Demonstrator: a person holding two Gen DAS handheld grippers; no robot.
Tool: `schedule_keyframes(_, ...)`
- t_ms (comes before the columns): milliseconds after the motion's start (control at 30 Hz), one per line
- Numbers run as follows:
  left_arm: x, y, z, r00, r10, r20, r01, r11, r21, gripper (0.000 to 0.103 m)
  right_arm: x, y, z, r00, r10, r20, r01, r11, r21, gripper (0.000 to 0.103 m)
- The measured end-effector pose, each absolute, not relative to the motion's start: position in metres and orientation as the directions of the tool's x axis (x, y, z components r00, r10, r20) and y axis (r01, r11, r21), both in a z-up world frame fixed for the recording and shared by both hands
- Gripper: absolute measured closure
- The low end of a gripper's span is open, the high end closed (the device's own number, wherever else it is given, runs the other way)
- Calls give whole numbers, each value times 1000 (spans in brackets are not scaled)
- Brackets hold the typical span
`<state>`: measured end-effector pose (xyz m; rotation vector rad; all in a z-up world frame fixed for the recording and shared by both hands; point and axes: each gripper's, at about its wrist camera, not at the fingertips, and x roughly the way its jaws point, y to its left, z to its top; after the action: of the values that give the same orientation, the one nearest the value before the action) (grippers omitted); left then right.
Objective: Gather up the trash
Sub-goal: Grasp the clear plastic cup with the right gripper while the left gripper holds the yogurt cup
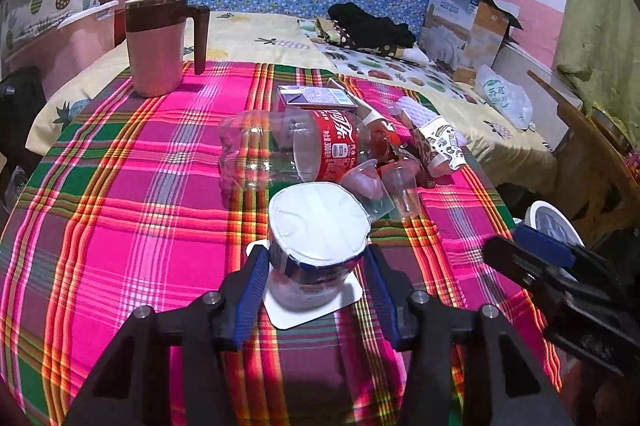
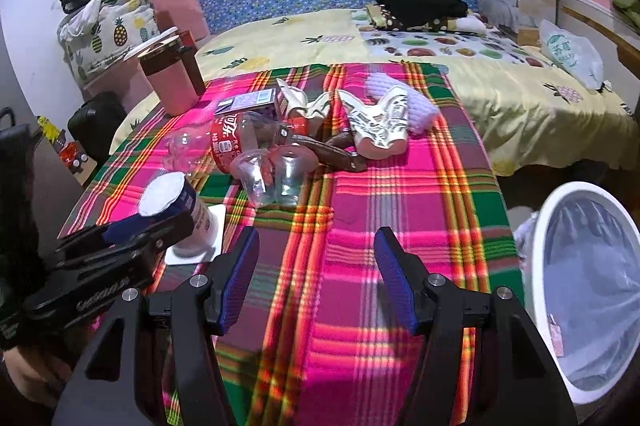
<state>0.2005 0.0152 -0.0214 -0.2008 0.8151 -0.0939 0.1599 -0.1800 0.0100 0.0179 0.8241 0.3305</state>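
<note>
Broadly, a plaid cloth (image 2: 400, 210) in pink, green and orange covers the table, and everything else sits relative to it. Off its right edge stands a white bin (image 2: 560, 290) lined with a clear bag. At the cloth's far left corner stands a pink jug (image 1: 156, 46) with a dark handle. Near the cloth's middle lies a heap of trash — a clear cola bottle (image 1: 288, 146) on its side with a red label, a flat carton (image 1: 316, 96) behind it, crumpled paper cups (image 2: 380, 122) to the right, and two clear plastic cups (image 2: 276, 174) at the front of the heap.

Nearer on the cloth, left of centre, a foil-lidded cup (image 1: 316, 238) stands upright on a white square coaster (image 1: 316, 306). The left gripper (image 1: 316, 266) straddles this cup, its blue pads on either side; whether they press the cup's sides I cannot tell. The right gripper (image 2: 316, 246) hangs over bare cloth, jaws apart and empty.
</note>
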Motion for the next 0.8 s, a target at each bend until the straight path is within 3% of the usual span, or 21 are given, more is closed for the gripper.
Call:
schedule_keyframes(367,196,31,-22,685,-176,-707,25,976,-218,54,192,-165,-1,586,330,-740,-284,939,193,42)
schedule_keyframes(433,197,34,-23,684,-178,-707,23,974,-223,54,199,-163,-5,576,329,-748,-282,939,196,47)
schedule_keyframes(800,202,40,-26,678,-191,-710,44,974,-221,54,216,-157,-14,555,333,-763,-269,939,214,57)
